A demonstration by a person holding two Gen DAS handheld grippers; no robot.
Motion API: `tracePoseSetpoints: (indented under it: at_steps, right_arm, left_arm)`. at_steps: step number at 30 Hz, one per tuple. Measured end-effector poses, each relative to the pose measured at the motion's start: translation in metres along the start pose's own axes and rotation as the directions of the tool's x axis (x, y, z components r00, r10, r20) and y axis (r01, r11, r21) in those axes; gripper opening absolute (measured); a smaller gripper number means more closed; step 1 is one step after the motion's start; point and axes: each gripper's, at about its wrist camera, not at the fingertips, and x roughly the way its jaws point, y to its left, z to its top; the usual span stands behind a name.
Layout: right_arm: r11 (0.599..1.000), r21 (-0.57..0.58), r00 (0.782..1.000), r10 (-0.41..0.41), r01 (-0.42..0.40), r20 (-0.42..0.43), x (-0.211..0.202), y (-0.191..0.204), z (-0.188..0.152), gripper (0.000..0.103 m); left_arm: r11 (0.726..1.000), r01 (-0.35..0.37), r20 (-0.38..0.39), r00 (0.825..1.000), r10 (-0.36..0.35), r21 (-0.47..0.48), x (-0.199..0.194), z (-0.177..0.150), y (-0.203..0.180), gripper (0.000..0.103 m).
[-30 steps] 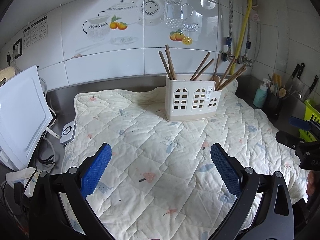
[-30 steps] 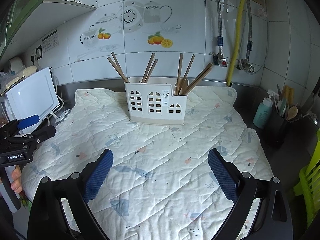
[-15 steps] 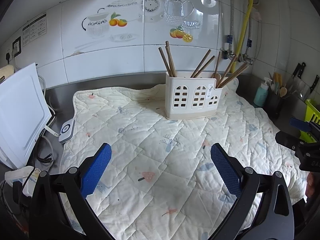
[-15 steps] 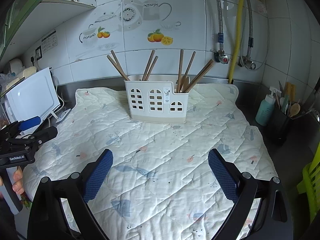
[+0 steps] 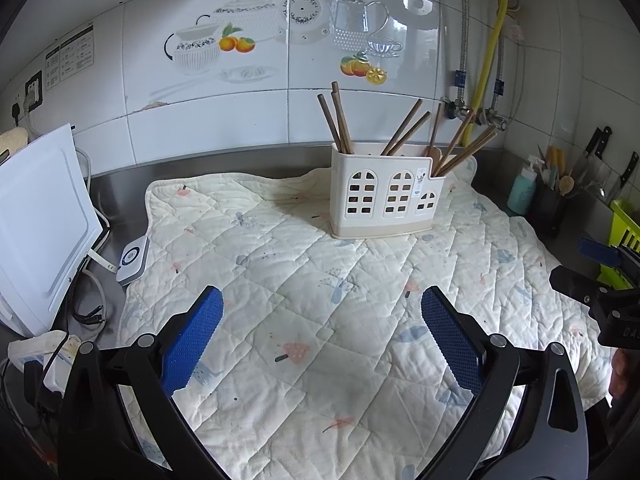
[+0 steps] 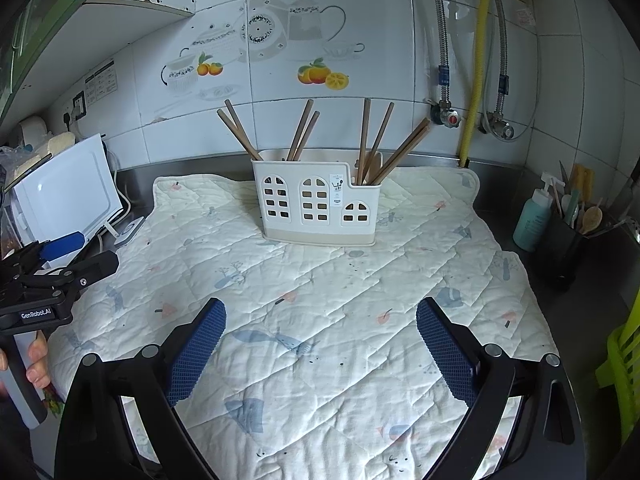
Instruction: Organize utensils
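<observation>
Your left gripper (image 5: 320, 320) hangs released, empty, in front of the holder (image 5: 386, 194). The holder stands at the back of the quilted mat (image 5: 320, 300) on the desk; chopsticks (image 5: 340, 120) are all stuck inside it, none left loose on the mat. Task looks about finished. Your right gripper (image 6: 320, 328) is also released, empty, before the holder.

Left wrist view: looking forward between the wide-spread blue fingers of the left gripper (image 5: 320, 340), low over the quilted mat (image 5: 304, 292), facing the tiled wall, with the white utensil holder (image 5: 384, 196) ahead and slightly right, well apart. Right wrist view: same heading from right of that holder (image 6: 318, 208), seen ahead and centred, past the right gripper (image 6: 320, 344). Shared by both: holder, mat, wall; each catching the other gripper at its edge.
</observation>
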Motion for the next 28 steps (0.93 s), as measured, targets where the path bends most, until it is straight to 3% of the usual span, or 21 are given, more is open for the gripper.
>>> tracePoseSetpoints:
  at_steps: [10,28]
  right_arm:
    - [1.0,0.002,1.0,0.001,-0.001,0.002,-0.0004,0.0007,-0.0001,0.093]
    - [1.0,0.007,1.0,0.008,-0.008,0.001,-0.0005,0.0009,0.0001,0.093]
  left_arm:
    - [0.999,-0.007,-0.008,1.0,0.007,-0.035,0.0017,0.0001,0.0057,0.098]
    - [0.999,-0.039,0.003,0.999,0.039,0.016,0.0013,0.0012,-0.0037,0.098]
